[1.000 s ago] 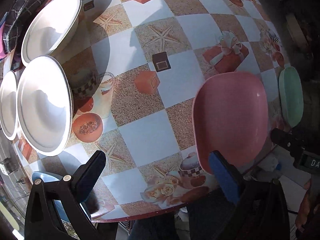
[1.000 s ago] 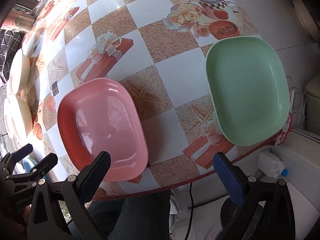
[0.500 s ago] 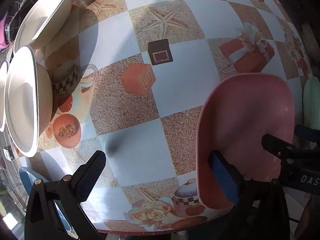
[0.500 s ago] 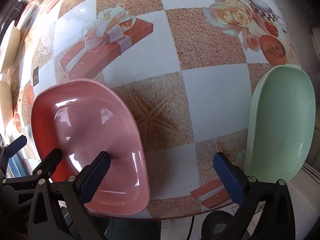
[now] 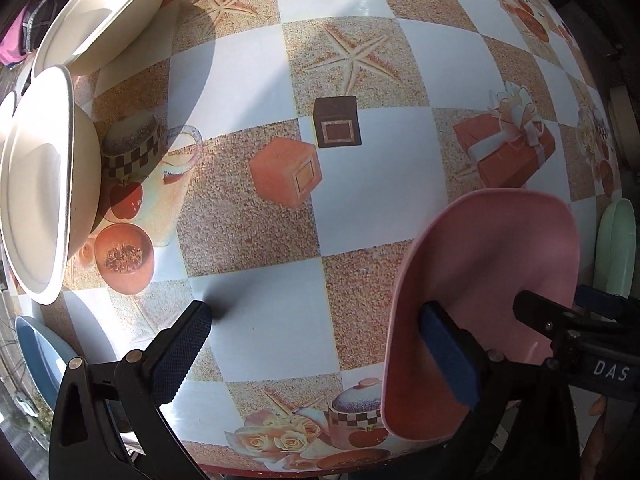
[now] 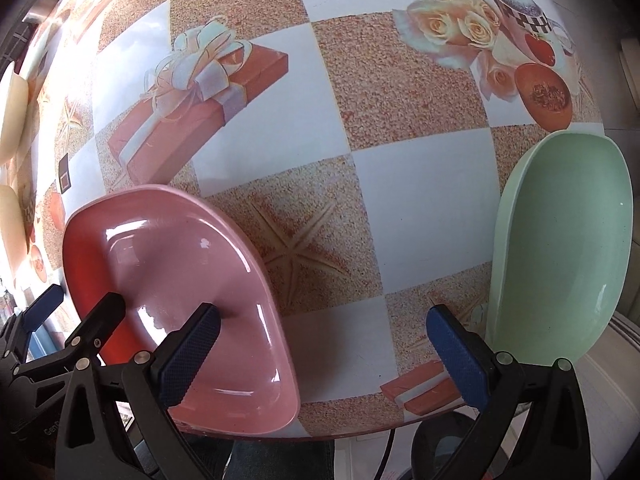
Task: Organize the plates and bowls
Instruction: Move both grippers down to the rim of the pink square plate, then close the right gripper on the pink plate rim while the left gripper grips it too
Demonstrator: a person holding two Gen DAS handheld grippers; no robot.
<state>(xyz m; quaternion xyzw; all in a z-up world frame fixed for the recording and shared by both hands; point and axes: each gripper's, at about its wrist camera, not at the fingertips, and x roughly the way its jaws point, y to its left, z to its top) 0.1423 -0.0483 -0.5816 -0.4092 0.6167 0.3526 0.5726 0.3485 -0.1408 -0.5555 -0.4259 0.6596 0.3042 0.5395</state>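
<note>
Here the glossy pink rounded-rectangular plastic plate (image 6: 180, 300) lies at the surface's near edge, under the right gripper (image 6: 324, 348)'s left finger; its jaws stand wide apart. The left gripper (image 5: 316, 348), jaws also apart, has its right finger over the plate's rim. A pale green plate (image 6: 560, 252) sits beside the right finger. The checkered picture-print surface (image 5: 360, 184) carries cream bowls (image 5: 44, 204) left of the left jaws.

The pink dish (image 6: 176, 280) at lower left is glossy and smooth, with bright highlights. The green dish (image 6: 568, 248) at right looks smooth with a duller sheen. The table (image 6: 400, 128) wears a slick printed covering. The cream bowls (image 5: 44, 184) look satiny.
</note>
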